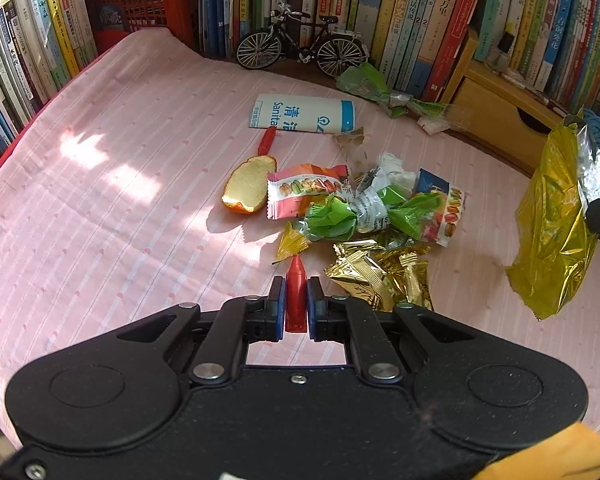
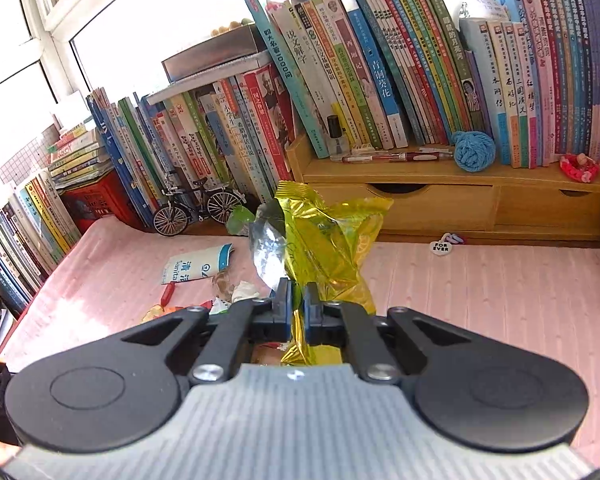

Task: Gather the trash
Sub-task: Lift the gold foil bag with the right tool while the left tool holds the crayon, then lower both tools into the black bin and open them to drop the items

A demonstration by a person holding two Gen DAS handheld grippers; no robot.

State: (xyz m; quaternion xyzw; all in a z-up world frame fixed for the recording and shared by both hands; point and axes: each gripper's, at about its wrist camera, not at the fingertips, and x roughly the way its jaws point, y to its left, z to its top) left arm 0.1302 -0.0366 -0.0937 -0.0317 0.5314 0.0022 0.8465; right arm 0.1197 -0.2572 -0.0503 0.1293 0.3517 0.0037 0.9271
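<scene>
Now — left gripper (image 1: pixel 296 298) clamps red crayon (image 1: pixel 296 292) | right gripper (image 2: pixel 296 304) pinches gold foil bag (image 2: pixel 324 248) | risk: slick foil slips — thin pinch.

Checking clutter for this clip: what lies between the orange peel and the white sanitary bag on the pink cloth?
A small red-handled tool lies between the orange peel and the white sanitary bag, its handle end touching the bag; the left wrist view shows it best.
</scene>
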